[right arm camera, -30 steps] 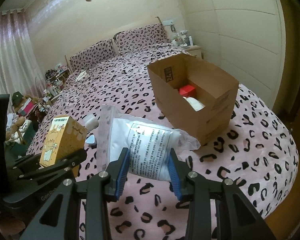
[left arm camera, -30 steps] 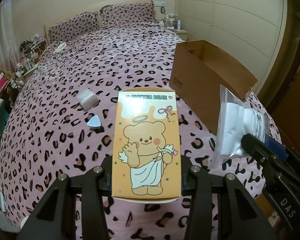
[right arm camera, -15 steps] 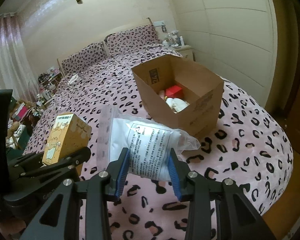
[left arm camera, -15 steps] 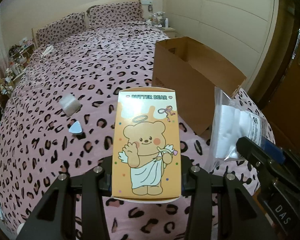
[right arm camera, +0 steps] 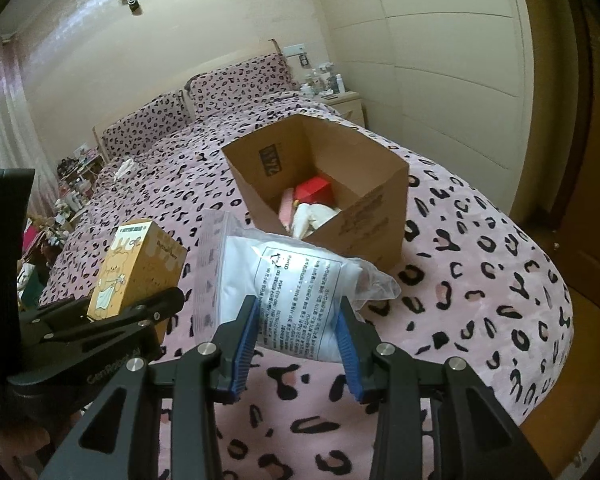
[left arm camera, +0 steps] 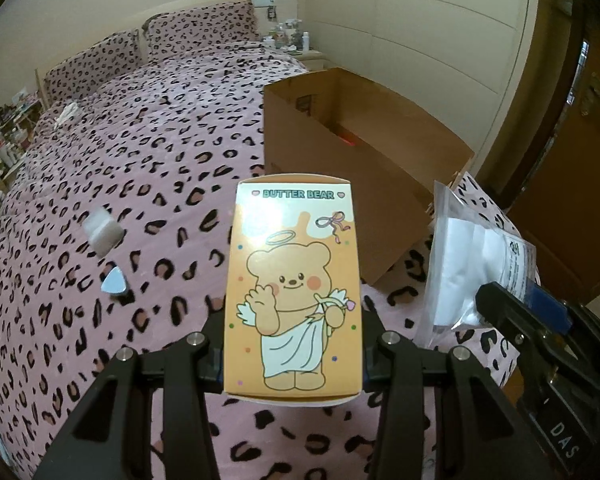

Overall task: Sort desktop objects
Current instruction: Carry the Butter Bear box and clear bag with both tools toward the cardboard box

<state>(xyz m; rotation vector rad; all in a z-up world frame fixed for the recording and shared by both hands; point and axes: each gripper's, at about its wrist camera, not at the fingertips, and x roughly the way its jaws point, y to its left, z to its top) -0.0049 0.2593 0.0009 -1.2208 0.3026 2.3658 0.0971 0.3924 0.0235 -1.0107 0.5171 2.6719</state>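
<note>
1. Jaws of the left gripper (left arm camera: 292, 354) pinch the Butter Bear box (left arm camera: 294, 280) upright above the bed (left arm camera: 148, 168); the right gripper (right arm camera: 296, 344) clamps a plastic pouch (right arm camera: 296, 284).
2. Both hang short of the open cardboard box (right arm camera: 364, 216), which already holds items.
3. Carry each over the rim before releasing, one at a time, so the grippers don't collide.

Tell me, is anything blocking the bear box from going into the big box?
Nothing visible. The bear box is held up in the left gripper, with only bedspread between it and the open cardboard box. The items inside leave room.
</note>
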